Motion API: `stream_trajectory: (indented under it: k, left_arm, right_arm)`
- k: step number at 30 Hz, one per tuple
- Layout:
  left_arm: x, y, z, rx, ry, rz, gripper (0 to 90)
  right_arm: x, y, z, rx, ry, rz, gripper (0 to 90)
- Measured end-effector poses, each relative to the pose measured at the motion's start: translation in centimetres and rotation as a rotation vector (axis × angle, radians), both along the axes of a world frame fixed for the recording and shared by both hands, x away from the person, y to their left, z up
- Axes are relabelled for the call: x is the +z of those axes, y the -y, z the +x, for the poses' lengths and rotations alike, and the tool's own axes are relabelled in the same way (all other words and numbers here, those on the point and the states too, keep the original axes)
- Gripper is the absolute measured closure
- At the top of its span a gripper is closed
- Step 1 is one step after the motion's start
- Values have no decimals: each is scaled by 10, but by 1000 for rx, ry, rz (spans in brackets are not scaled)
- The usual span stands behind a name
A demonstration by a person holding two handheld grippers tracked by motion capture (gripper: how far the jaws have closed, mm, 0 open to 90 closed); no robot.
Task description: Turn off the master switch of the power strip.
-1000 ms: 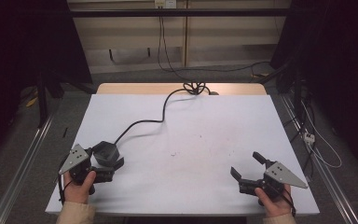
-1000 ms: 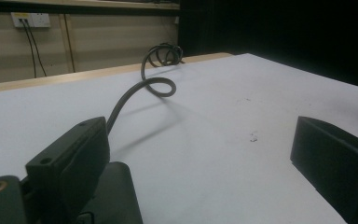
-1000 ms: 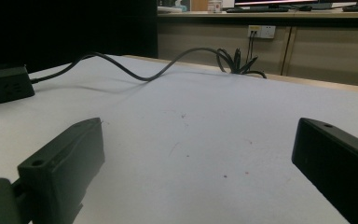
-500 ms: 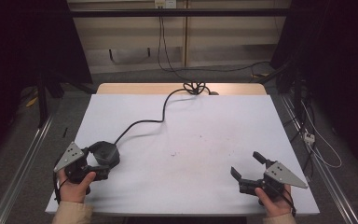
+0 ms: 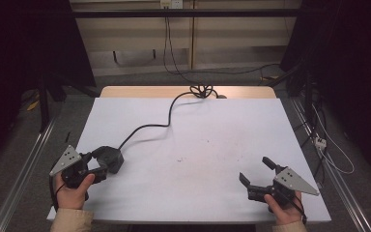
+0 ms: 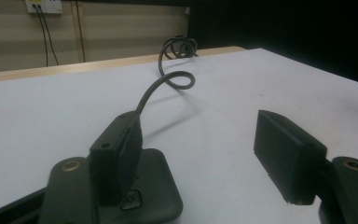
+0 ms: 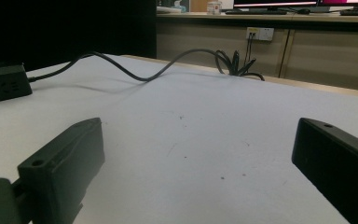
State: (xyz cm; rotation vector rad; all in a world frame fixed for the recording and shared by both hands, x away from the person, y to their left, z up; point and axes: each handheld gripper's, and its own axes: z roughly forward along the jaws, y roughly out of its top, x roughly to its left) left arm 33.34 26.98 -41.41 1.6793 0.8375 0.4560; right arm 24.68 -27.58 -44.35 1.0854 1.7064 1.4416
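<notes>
**Two grippers on the table, one closing in on the power block**

Two jaws of the left gripper (image 5: 98, 163) set either side of the black power block (image 5: 110, 158) near the table's (image 5: 212, 130) front-left corner. Just been closing, with the block between them, but no grip made yet, by the look of the left gripper view: one jaw right beside the block (image 6: 156, 184), the other well apart with bare white table in the gap. Block flat on the table, its cable (image 5: 166, 118) snaking back to a tangle at the far edge.

Right gripper (image 5: 255, 175) low near the front-right corner, jaws wide apart, nothing between them, well away from the block (image 7: 7, 81).

Judged early in the work: reach done, approach lined up. Left to do: finish the squeeze on the block, then lift or shift it, minding the drag of the cable.
</notes>
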Motion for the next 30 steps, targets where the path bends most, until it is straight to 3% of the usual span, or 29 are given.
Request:
stream_trajectory:
  k: [10,17,30]
  left_arm:
    - [2,-6,2,-14,-25,-2,542]
    - [1,-10,3,-8,-41,-10,624]
    - [2,-11,5,-3,-54,5,662]
  right_arm:
    - [0,0,1,1,-2,-2,18]
    - [0,-1,1,3,2,-3,17]
    - [1,-2,2,6,3,-8,17]
